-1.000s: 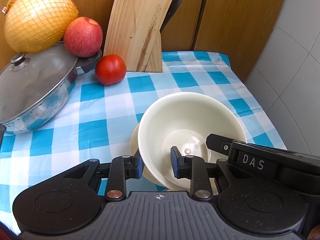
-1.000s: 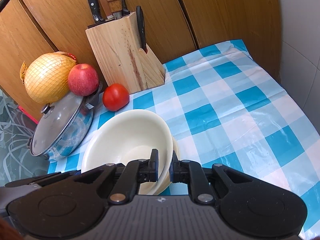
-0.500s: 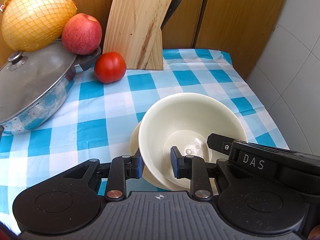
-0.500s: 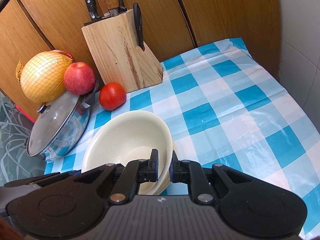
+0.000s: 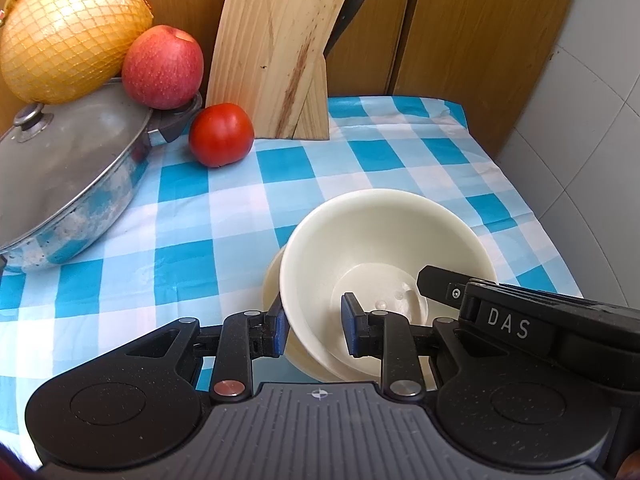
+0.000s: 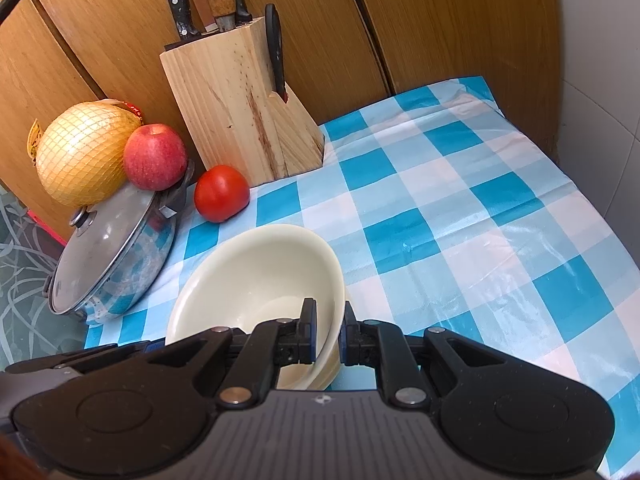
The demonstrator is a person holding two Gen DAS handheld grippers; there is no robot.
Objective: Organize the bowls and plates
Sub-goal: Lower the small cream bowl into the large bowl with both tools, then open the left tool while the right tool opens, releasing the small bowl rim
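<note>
Nothing has shifted since earlier: the left gripper (image 5: 313, 330) and right gripper (image 6: 327, 330) each stay clamped on the stacked bowls' (image 5: 384, 240) near rim, over the checked cloth (image 5: 180, 208).

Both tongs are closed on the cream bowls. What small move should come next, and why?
Probably a small straight lift with both hands together. The left tongs and the right tongs each pinch the near rim of the nested cream ceramic bowls, which sit tilted on the blue-and-white checked tablecloth. Lifting evenly should keep the stack together.
</note>
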